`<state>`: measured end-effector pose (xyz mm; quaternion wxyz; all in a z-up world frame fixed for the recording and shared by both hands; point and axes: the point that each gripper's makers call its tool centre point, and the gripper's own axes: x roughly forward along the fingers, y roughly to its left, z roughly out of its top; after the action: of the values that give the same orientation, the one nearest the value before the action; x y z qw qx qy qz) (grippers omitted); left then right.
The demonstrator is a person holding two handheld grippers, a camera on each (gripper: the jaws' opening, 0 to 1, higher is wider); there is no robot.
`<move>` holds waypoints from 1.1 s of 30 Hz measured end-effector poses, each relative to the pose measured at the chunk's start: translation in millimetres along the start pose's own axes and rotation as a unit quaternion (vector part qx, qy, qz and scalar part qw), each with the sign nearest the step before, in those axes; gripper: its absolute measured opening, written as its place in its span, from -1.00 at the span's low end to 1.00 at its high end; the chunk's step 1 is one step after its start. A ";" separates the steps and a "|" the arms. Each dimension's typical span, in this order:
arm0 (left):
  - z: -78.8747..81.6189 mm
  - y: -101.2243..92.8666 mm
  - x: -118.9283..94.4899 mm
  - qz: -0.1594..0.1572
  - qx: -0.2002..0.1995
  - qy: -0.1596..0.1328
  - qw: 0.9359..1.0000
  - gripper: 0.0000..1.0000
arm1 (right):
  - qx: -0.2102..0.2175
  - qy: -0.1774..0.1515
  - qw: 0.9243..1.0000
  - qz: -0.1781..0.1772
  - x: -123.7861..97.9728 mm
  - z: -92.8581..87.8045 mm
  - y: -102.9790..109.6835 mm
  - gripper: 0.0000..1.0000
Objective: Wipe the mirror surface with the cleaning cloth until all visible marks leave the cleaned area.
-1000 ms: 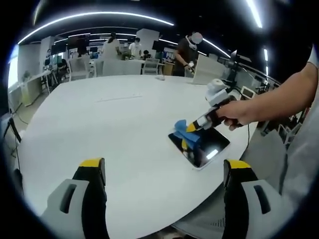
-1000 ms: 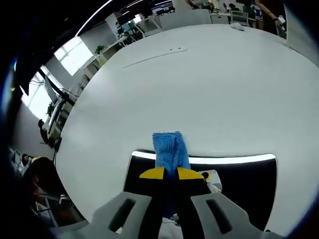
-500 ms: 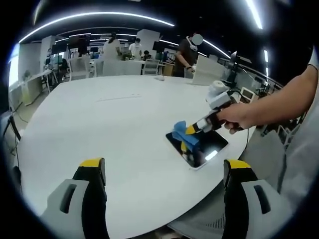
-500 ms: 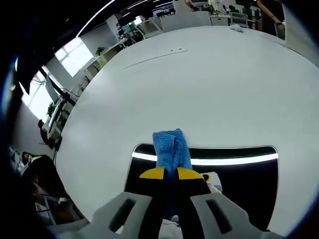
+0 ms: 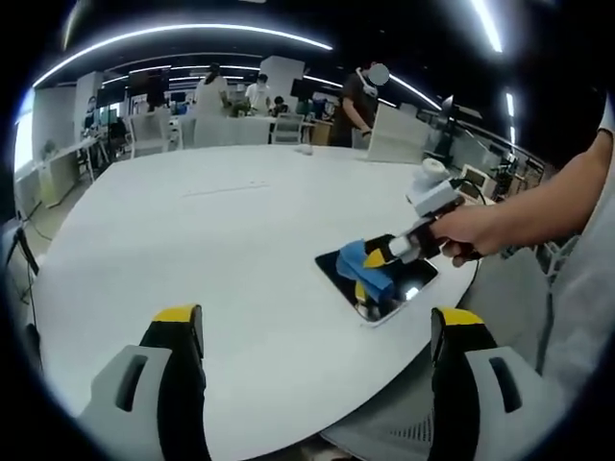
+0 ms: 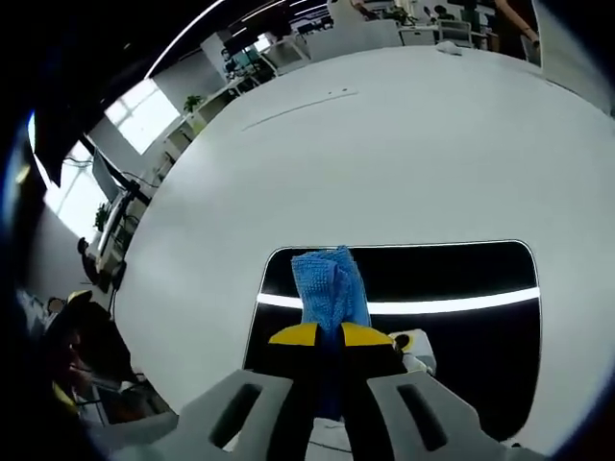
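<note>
A dark rectangular mirror (image 6: 461,327) lies flat on the white table (image 6: 384,144) near its edge. My right gripper (image 6: 330,334) is shut on a blue cleaning cloth (image 6: 329,286), and the cloth rests on the mirror's left part. From the left gripper view, the mirror (image 5: 411,284) lies at the table's right edge with the blue cloth (image 5: 365,268) on it, held by the right gripper (image 5: 375,259) in a person's hand. My left gripper (image 5: 322,322) hangs open over the table's near side, with nothing between its jaws.
The white table (image 5: 192,240) stretches far and wide. At its far end stand chairs (image 5: 154,130), desks and several people (image 5: 357,104). The mirror reflects a ceiling light strip (image 6: 461,304). A window (image 6: 144,115) lies beyond the table's far left.
The right gripper has drawn the cloth back over the mirror, toward the person. In its view more of the mirror shows beyond the cloth. The left gripper has stayed put.
</note>
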<state>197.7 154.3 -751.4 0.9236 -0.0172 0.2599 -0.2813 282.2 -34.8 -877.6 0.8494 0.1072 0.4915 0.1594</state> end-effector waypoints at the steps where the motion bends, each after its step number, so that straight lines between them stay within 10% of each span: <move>1: 0.8 -3.6 -0.7 -0.001 0.002 0.001 1.000 0.98 | 0.000 0.001 1.000 0.001 -1.4 -2.3 0.7 -0.97; 33: 2.9 -16.8 -1.1 -0.004 0.008 0.000 1.000 0.97 | 0.017 0.014 1.000 0.020 -23.3 -40.8 10.2 -0.97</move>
<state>189.7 140.5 -745.4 0.9225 -0.0105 0.2577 -0.2873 234.2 -33.1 -875.6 0.8373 0.1296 0.5034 0.1696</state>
